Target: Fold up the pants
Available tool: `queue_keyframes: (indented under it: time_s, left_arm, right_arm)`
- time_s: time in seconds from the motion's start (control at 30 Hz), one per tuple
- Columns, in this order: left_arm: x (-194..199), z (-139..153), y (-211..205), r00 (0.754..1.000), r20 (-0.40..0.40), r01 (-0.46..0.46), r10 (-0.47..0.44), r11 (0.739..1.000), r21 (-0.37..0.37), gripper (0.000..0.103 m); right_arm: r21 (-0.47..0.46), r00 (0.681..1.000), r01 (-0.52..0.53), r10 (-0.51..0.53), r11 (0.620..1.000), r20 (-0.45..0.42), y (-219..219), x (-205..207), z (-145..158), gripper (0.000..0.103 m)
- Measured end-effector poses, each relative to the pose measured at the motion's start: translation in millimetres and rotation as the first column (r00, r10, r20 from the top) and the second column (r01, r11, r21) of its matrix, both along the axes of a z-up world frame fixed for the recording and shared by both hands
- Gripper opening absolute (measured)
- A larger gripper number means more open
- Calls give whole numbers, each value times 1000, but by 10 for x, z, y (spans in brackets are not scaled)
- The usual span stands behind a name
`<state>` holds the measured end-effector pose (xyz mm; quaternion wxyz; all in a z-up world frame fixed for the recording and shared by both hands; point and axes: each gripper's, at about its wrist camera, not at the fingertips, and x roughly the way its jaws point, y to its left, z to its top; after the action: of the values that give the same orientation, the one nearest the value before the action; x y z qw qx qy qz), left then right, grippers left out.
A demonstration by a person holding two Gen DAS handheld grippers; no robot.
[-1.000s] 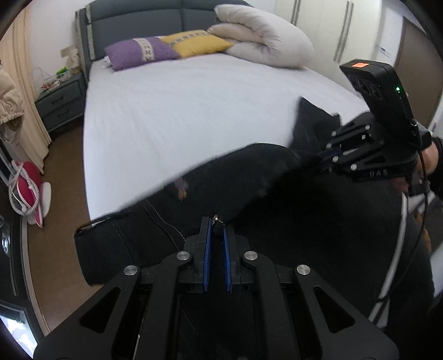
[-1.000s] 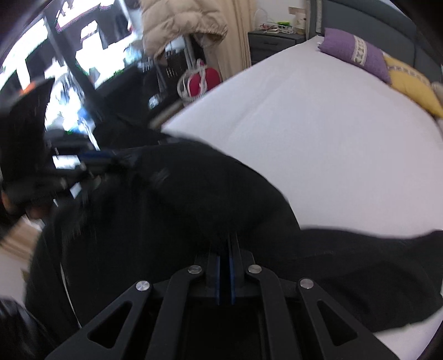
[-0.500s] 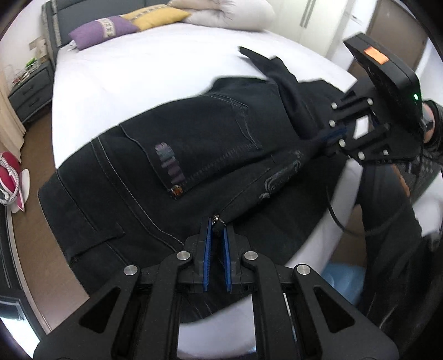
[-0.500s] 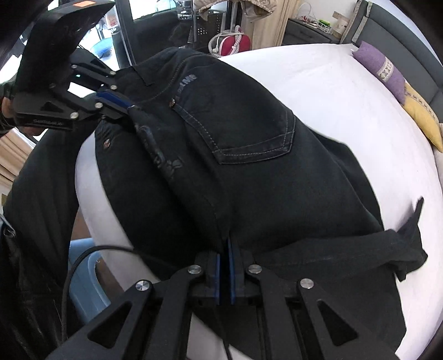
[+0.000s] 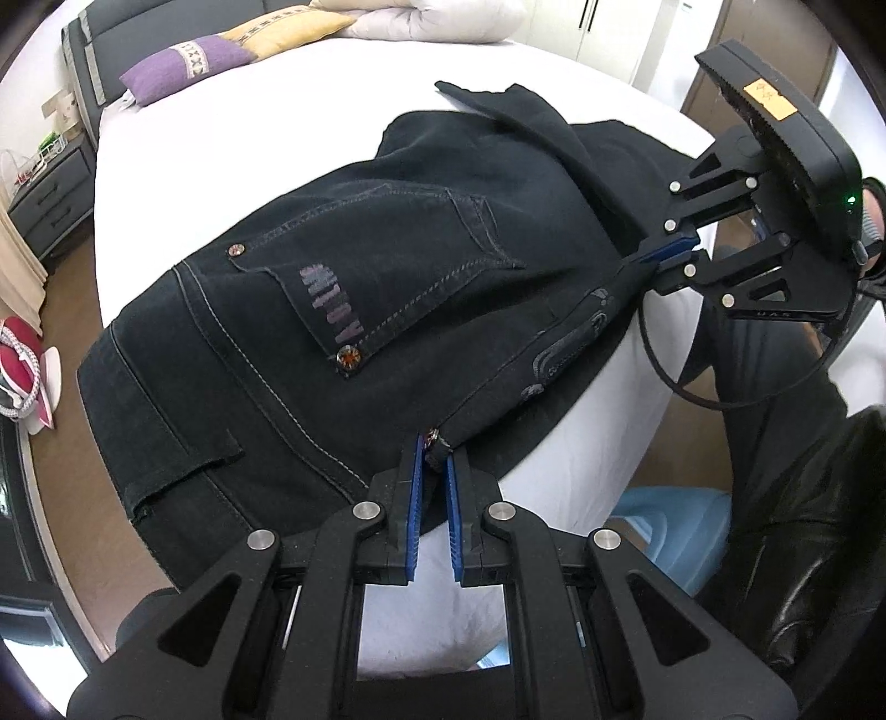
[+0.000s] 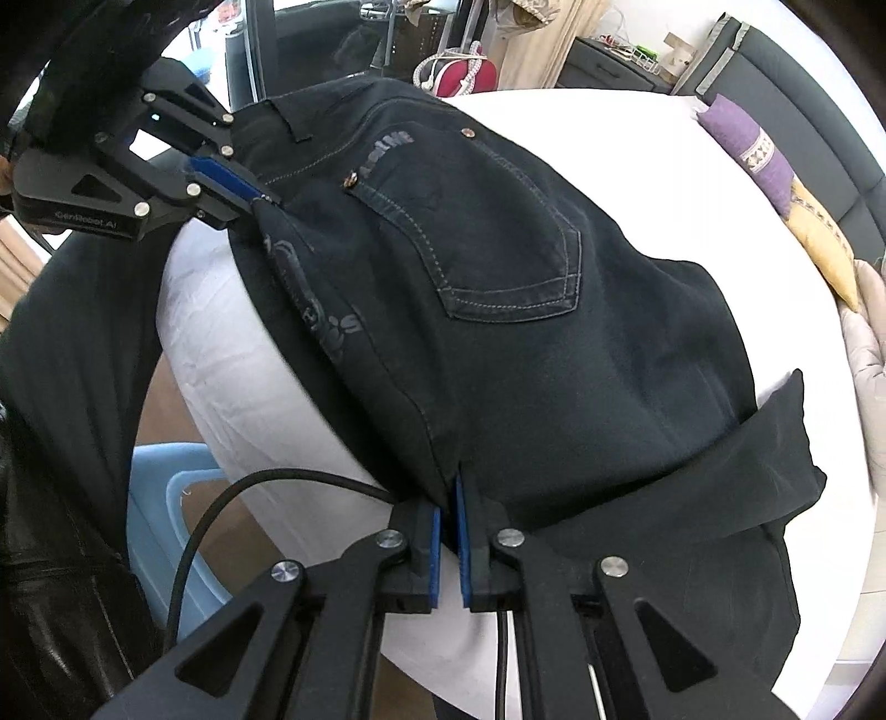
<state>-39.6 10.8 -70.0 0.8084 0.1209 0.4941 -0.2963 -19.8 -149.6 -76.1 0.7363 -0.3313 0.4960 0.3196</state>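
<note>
A white-sheeted bed [image 5: 232,160] carries black jeans [image 5: 387,288], spread back pocket up just ahead of the left tool [image 5: 434,443]. Far beyond the tool lie a purple pillow [image 5: 183,61], yellow pillow [image 5: 288,27] and folded duvet [image 5: 443,19].

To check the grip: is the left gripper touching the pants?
Touching. In the left wrist view, the left gripper pinches the edge of the pants.

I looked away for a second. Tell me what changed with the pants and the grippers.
The pants went from bunched and lifted off the bed to spread flat on it, back pocket up, one leg lying folded across at the far end. Both grippers came down toward the bed's near edge with them. Unchanged: the left gripper and right gripper stay shut on the pants' edge; nothing was let go.
</note>
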Motion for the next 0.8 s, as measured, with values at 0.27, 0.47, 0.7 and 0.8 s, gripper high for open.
queue_keyframes:
  time_s: [0.27,0.47,0.7,0.8]
  left_arm:
    - [-11,8,74,999,-3,-42,42,999,-24,15]
    - [-174,215,287,999,27,-37,38,999,-36,16]
    - [14,374,83,993,75,-83,89,993,-88,16]
    - [217,245,-171,993,45,-98,106,985,-140,16]
  right_arm:
    - [-17,998,43,-42,999,43,80,0,-219,10]
    - [-8,995,74,-74,997,69,82,4,-242,10]
    - [5,987,116,-116,993,108,105,-123,-272,10]
    - [32,981,148,-151,989,120,80,-162,-273,11]
